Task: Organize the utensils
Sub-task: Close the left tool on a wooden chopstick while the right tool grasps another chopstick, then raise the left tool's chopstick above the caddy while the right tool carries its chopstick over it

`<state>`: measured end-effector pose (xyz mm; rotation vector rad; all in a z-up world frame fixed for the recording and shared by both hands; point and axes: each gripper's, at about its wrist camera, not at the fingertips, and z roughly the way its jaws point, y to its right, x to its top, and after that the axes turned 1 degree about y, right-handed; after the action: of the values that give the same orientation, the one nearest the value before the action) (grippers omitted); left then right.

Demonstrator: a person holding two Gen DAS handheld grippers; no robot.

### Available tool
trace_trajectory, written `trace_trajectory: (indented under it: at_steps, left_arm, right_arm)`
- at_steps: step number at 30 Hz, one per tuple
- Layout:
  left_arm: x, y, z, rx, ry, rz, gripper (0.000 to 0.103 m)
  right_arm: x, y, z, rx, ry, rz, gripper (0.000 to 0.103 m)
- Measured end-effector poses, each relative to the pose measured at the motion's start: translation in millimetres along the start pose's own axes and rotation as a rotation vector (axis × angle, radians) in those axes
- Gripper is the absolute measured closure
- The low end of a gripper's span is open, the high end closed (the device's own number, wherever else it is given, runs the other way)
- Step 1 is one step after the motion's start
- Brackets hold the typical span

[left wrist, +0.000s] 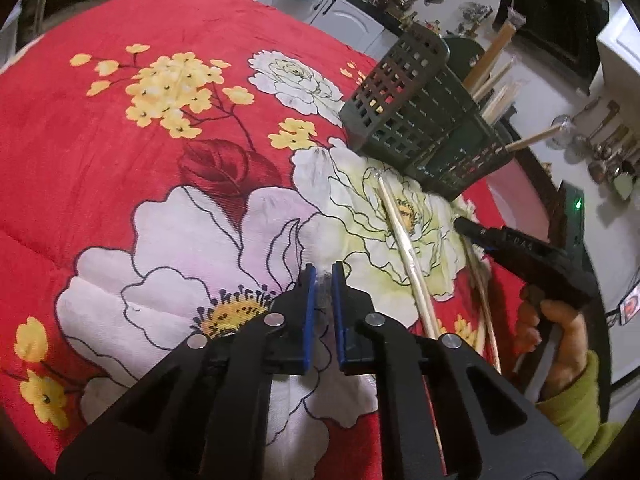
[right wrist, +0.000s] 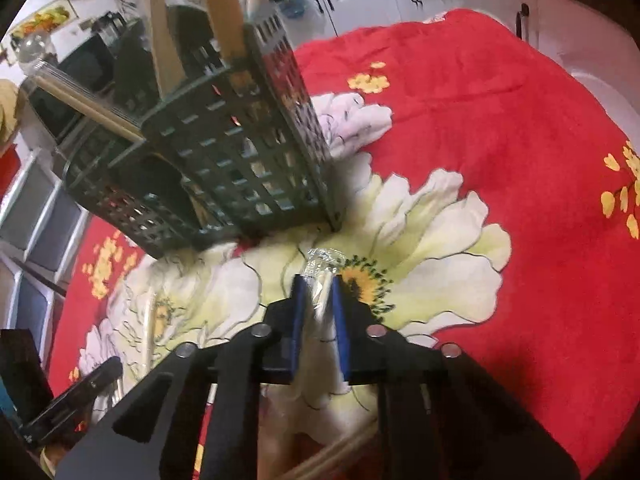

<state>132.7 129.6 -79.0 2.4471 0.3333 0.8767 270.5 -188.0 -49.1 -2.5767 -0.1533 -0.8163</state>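
A dark green lattice utensil basket (left wrist: pixel 416 120) (right wrist: pixel 224 152) stands on the red floral blanket (left wrist: pixel 120 140) (right wrist: pixel 500 120), with wooden utensils (left wrist: pixel 492 60) (right wrist: pixel 224 12) sticking out of its top. My right gripper (right wrist: pixel 319 292) (left wrist: pixel 460 222) is shut on a plastic-wrapped pair of wooden sticks (right wrist: pixel 323 264) (left wrist: pixel 478 280) just in front of the basket. A second wrapped stick (left wrist: pixel 400 240) (right wrist: pixel 150 320) lies on the pale flower between the two grippers. My left gripper (left wrist: pixel 323 276) (right wrist: pixel 114 366) is shut low over the white flower, with only a grey blur between its tips.
White cabinet doors (left wrist: pixel 344 12) (right wrist: pixel 360 0) stand beyond the blanket's far edge. Metal utensils (left wrist: pixel 608 152) and a black appliance (left wrist: pixel 560 20) sit on the counter past the basket. A hand (left wrist: pixel 560 340) in a green sleeve holds the right gripper.
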Motion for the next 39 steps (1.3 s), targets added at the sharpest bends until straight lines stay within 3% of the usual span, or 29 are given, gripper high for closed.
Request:
trace_trajectory:
  at_steps: [9, 19, 31, 39]
  left_arm:
    - [4, 18, -24, -0.083, 0.057, 0.005, 0.101]
    - [16, 72, -55, -0.181, 0.136, 0.124, 0.101]
    - [21, 128, -65, -0.298, 0.144, 0.239, 0.101]
    - [27, 161, -67, -0.357, 0.144, 0.289, 0.101]
  right_arm:
    - [3, -21, -49, 0.12, 0.126, -0.059, 0.095]
    - [3, -49, -114, 0.182, 0.275, -0.172, 0.096]
    - [-25, -73, -175, 0.152, 0.469, -0.311, 0.097]
    - [-30, -59, -203, 0.133, 0.546, -0.287, 0.097]
